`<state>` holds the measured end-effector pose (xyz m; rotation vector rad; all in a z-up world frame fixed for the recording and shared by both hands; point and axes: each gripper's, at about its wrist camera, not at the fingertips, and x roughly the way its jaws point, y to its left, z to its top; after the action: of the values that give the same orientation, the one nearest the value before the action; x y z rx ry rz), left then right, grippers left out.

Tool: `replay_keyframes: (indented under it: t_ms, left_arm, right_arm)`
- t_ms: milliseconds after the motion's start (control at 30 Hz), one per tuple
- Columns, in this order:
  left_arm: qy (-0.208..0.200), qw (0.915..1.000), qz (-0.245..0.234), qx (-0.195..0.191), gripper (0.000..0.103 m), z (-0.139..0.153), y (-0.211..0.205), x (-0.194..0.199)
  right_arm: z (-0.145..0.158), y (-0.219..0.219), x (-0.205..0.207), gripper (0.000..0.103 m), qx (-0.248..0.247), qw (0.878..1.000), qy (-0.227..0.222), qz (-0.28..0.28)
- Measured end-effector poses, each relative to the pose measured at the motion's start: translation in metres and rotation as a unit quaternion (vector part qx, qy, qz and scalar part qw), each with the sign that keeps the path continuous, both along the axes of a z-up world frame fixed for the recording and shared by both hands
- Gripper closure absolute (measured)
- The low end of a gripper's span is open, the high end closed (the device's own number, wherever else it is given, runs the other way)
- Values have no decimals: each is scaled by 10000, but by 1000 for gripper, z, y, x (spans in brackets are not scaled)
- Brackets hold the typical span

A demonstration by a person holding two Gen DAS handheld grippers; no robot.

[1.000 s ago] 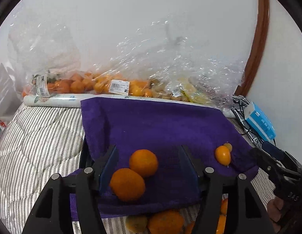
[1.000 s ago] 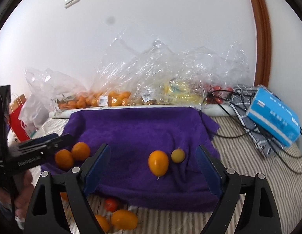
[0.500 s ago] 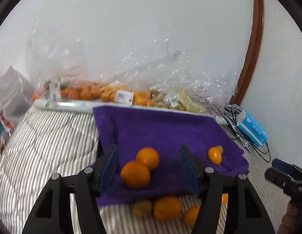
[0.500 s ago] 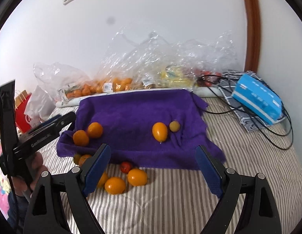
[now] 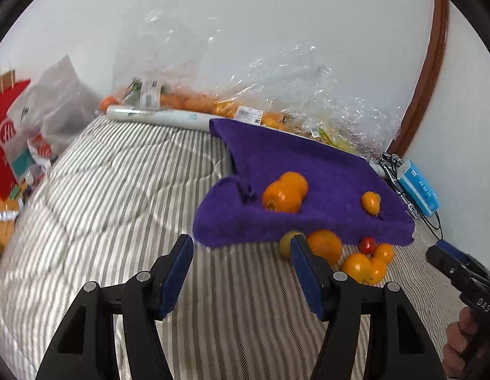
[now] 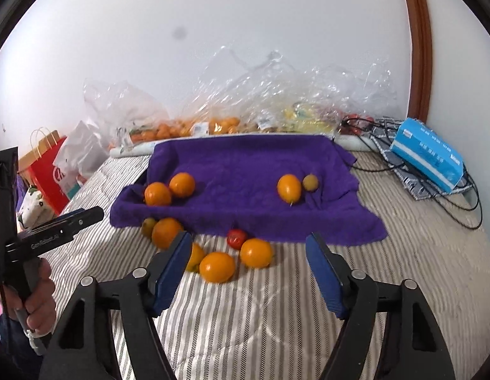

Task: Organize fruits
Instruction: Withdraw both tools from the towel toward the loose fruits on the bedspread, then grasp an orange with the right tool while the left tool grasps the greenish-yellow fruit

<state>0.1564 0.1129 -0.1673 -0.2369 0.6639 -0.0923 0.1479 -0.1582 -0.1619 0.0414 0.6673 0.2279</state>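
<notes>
Nearest the cameras, both tongs hang over bare striped bedding with nothing between their blue pads. The left gripper (image 5: 241,270) stands part open and empty. The right gripper (image 6: 248,269) is also empty; its jaws have just been closing, yet a wide gap remains.

Just beyond them a loose cluster of fruit lies on the bed (image 6: 276,310), close against the near edge of the purple towel (image 6: 245,161): three oranges (image 6: 217,266), a larger orange (image 6: 166,231), a small greenish fruit (image 6: 148,225) and a red tomato (image 6: 236,238). On the towel itself, two oranges (image 6: 168,189) touch at its left end; an oval yellow fruit (image 6: 289,187) and a small yellowish one (image 6: 310,182) sit side by side towards its right end. Clear bags (image 6: 232,107) of more fruit line the far edge by the wall.

The oranges look firm, round and fairly light, with a dimpled skin the pads should hold; being round, they will likely roll on the soft quilt if nudged. Best to close across the widest middle, pads on opposite sides. The tomato seems smooth and tender, so a gentle squeeze is wiser.
</notes>
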Motion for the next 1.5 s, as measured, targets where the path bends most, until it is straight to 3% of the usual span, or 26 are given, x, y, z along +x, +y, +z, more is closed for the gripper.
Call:
replay_keyframes:
  t_ms: [100,167,300,433,767,1133,1267,1367,1500]
  left_arm:
    - [302,9995,44,106,42,-11,-2,4]
    - [265,9996,-59,24,42,-11,-2,1]
    - [190,9995,-161,209,41,-12,-11,-3]
    - [251,9987,-347,275,40,-14,-18,-1]
    - [374,9981,-410,263,37,-19,-19,5]
    - [416,9966,-630,330,37,-21,-31,11]
    - [572,9964,-563,265,44,-23,-40,25]
    - [735,9947,-532,474,52,-28,-50,38]
    - [791,9945,-476,495,61,-28,-56,47]
  right_arm:
    - [-10,3,4,43,-153,9997,185,69]
    - [-15,4,9,47,-226,9993,295,84]
    - [-25,1,21,65,-85,9987,502,86]
    - [-34,5,34,70,-145,9984,539,110]
    - [-57,1,64,68,-230,9955,915,11]
    - [-48,-34,34,68,-207,9987,434,192]
    - [-45,-42,27,68,-156,9990,314,287]
    - [-43,-48,24,68,-83,9993,244,288]
    - [-48,-46,30,68,1,9978,479,453]
